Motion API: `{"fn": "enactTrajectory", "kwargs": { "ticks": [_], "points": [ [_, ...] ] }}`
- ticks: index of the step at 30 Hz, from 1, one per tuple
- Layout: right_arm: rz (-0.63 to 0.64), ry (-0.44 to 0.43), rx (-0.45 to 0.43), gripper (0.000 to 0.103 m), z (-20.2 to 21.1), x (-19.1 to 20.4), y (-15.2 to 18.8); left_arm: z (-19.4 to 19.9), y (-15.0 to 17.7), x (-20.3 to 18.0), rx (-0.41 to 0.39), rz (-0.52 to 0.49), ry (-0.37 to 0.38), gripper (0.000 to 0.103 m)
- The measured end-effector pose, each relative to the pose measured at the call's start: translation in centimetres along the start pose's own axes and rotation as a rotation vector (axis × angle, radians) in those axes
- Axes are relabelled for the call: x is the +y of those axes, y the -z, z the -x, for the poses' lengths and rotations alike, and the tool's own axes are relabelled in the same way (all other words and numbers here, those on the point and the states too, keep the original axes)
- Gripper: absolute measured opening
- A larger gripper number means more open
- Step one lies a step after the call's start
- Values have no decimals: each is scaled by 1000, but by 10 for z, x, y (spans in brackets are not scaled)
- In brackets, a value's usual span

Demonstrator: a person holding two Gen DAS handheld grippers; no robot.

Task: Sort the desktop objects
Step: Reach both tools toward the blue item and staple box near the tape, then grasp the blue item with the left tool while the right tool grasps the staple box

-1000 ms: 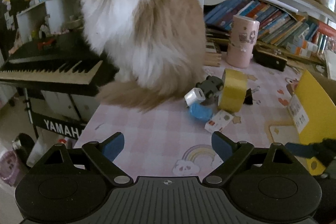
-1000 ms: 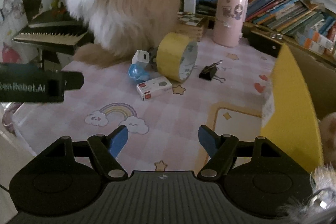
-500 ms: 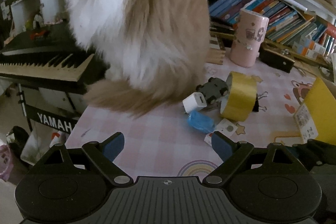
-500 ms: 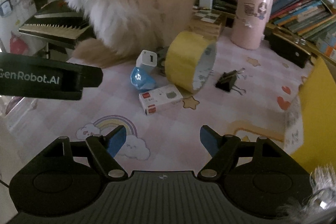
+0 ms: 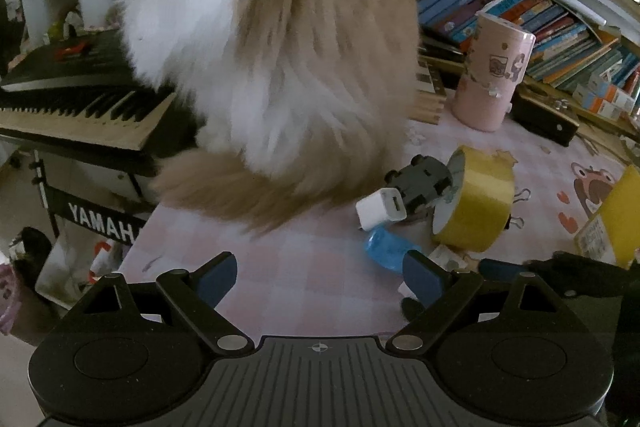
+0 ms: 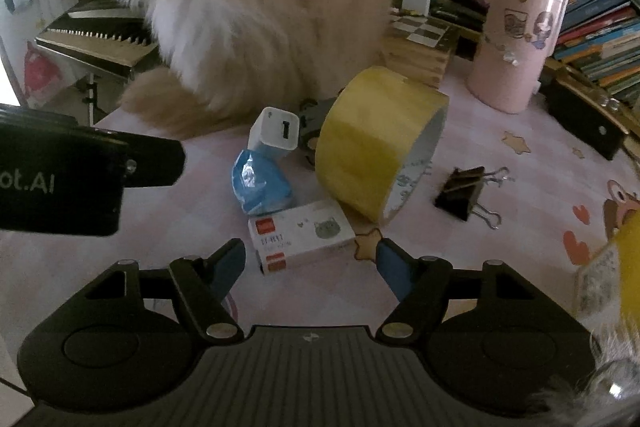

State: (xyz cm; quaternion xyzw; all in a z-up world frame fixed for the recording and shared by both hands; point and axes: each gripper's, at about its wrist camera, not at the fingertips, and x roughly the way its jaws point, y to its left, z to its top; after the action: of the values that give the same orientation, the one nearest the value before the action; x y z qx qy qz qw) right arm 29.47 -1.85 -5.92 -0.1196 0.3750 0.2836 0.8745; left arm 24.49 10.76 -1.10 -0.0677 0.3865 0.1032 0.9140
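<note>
You see a cream-and-white long-haired cat (image 6: 260, 7) on a pale pink checked desk mat (image 6: 520, 163) printed with stars and hearts. The wide tape roll (image 6: 372, 143) is yellow, the plug-in charger cube (image 6: 276, 133) white, the crinkled wrapper (image 6: 258, 183) blue. The small cardboard box (image 6: 300, 235) is white with red panels and a grey cat face. The tall cylindrical holder (image 6: 516, 39) is pink.

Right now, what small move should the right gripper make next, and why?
Probably ease the right gripper forward and down onto the small white box: its jaws are open and empty, and the box lies flat just ahead between them, nearer than the yellow tape roll.
</note>
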Motion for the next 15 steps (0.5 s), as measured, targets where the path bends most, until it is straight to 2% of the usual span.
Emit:
{"fn": "enactTrajectory", "kwargs": {
  "ticks": [4, 5, 6, 12, 15],
  "points": [
    [0, -22, -13, 66, -9, -1, -1, -8, -4, -5, 19, -5, 20, 91],
    [4, -28, -23, 59, -9, -2, -1, -10, -5, -6, 25, -7, 26, 91],
    [10, -34, -30, 56, -8, -1, -1, -12, -5, -8, 28, -9, 31, 91],
    [29, -29, 15, 56, 8, -12, 6, -31, -9, -16, 65, -9, 58, 90],
    [36, -13, 35, 56, 20, -18, 13, -43, -8, -23, 94, -23, 57, 81]
  ]
}}
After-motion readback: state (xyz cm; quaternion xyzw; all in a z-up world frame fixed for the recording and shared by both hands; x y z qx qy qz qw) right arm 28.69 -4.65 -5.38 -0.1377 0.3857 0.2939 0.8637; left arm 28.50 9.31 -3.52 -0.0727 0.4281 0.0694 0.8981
